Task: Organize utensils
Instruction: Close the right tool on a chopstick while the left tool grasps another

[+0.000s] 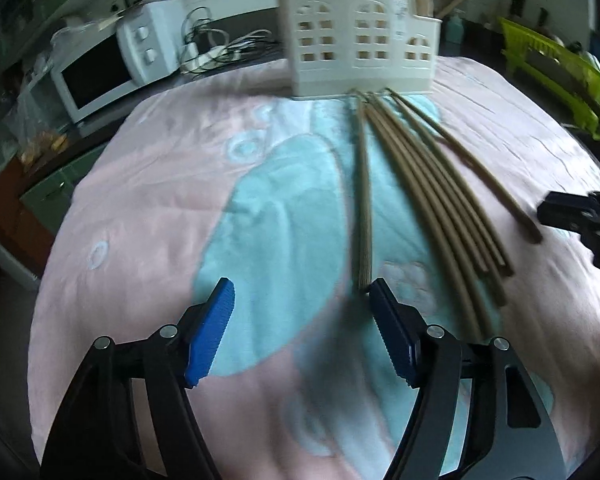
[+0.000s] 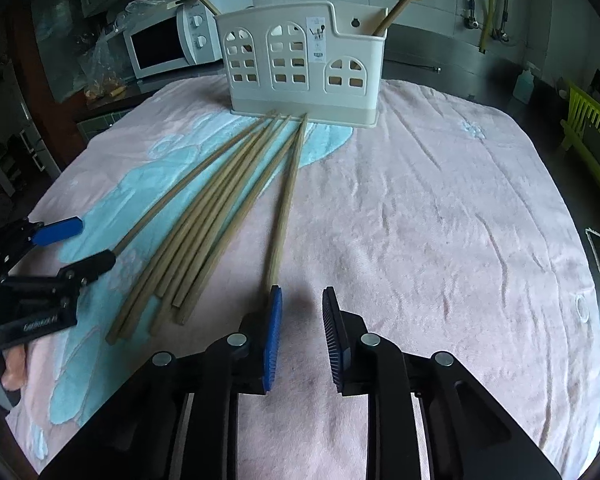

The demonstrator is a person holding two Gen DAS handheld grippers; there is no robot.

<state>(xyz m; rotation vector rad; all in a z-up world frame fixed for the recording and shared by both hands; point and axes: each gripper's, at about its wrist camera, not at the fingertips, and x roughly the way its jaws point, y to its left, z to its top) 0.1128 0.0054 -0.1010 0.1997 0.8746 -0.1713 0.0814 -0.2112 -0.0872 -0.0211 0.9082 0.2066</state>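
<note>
1. Nearest the right wrist camera, the right tongs (image 2: 299,334) stood moderately open and empty above the pink-and-blue towel (image 2: 440,216) covering the counter, their left pad just beside the near end of a lone chopstick (image 2: 286,200).
2. Wider apart still, the left tongs (image 1: 300,330) also gripped nothing; their right pad sat touching or almost touching the near end of the leftmost chopstick (image 1: 363,200), though blur made contact hard to judge.
3. Between those two single sticks lay the main bundle of chopsticks (image 2: 204,224), fanned out with far tips gathered against the base of the white holder (image 2: 304,68), which stood at the far edge of the towel.
4. By my reading, the step in hand was the approach to a pick-up, one stick per hand, with most of the sorting not yet done.
5. Each next move would call for shifting sideways to straddle the stick end, closing, then lifting and tipping the stick upright into a holder compartment.
6. Only the right view showed two sticks already standing in the holder and the person's fingers (image 2: 14,364) on the left tool; the left view showed just a sliver of the right tongs (image 1: 580,212).
</note>
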